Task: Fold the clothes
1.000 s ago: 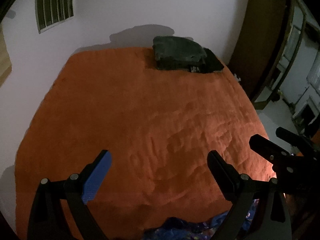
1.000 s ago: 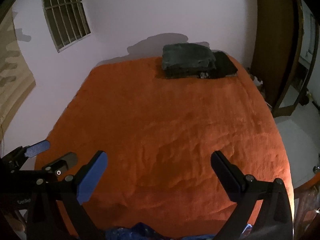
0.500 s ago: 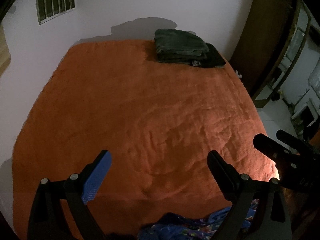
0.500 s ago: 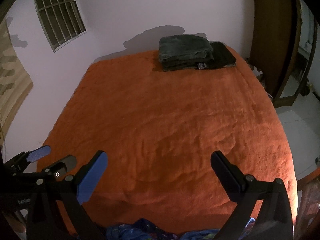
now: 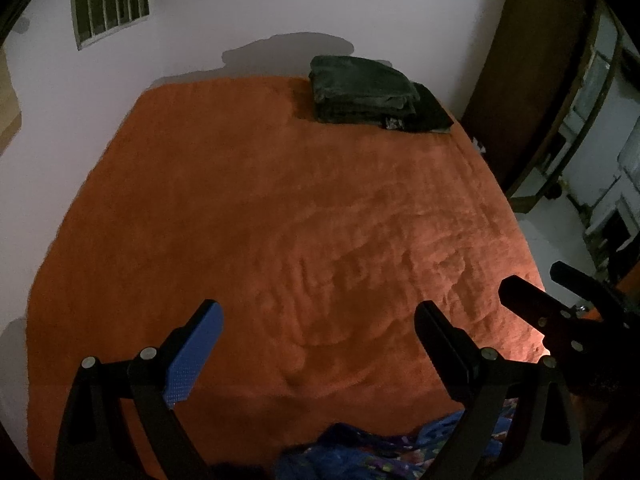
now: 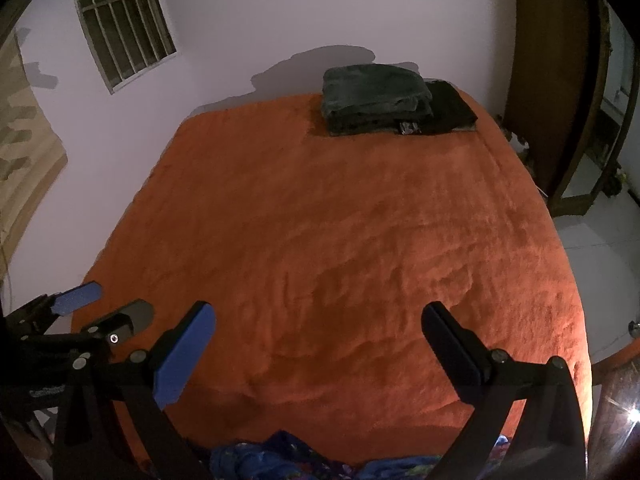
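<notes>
Between the wide-apart, empty fingers of the left gripper (image 5: 316,334) and right gripper (image 6: 318,336), no writing is readable; crumpled blue clothes (image 6: 280,458) lie at bottom centre, folded dark clothes (image 6: 380,96) upper centre on the orange bed (image 6: 340,220).

Dim room; white wall (image 6: 320,8); barred window (image 6: 124,28); wooden door (image 6: 548,80).

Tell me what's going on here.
A person holds two tongs over a bed with an orange blanket, about to fold clothes. The left tongs and right tongs are both open and empty. A crumpled blue garment lies at the near edge, not yet picked up. Dark folded clothes are stacked at the far end.
</notes>
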The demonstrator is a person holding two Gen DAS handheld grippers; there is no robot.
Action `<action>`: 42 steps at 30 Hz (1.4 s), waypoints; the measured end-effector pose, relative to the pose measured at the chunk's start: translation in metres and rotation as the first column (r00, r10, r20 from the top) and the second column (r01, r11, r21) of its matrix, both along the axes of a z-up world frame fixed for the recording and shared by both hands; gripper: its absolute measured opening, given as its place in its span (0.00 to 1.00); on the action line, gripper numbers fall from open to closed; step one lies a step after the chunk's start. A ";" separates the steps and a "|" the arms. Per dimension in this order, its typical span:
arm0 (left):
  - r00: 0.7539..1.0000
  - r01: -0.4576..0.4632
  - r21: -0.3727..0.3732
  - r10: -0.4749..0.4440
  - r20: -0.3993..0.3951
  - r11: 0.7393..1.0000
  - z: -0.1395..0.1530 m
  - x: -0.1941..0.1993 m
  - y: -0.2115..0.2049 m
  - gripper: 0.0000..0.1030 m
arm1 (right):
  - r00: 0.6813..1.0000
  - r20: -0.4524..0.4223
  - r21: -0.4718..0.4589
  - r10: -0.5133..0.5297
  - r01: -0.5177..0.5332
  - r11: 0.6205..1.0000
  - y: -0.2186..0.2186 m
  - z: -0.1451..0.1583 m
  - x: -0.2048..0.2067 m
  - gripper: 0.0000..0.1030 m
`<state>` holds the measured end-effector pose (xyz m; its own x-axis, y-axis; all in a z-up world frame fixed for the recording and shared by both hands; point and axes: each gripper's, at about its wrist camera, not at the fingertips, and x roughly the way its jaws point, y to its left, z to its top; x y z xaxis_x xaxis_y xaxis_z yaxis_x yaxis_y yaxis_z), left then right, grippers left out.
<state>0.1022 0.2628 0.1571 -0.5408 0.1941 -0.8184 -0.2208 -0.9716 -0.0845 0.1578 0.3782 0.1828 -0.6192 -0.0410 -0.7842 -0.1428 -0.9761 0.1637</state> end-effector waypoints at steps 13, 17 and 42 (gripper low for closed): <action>1.000 0.002 -0.033 -0.003 -0.021 0.999 0.002 0.002 0.001 0.94 | 1.000 0.008 0.013 0.007 -0.007 1.000 -0.001 -0.004 -0.001 1.00; 1.000 0.002 -0.039 -0.003 -0.024 0.999 0.004 0.001 0.003 0.94 | 1.000 0.010 0.017 0.012 -0.012 1.000 0.001 -0.005 -0.002 1.00; 1.000 0.012 -0.031 -0.012 -0.010 0.999 0.000 0.001 0.003 0.94 | 1.000 0.013 0.019 0.000 0.000 1.000 0.003 -0.011 0.002 1.00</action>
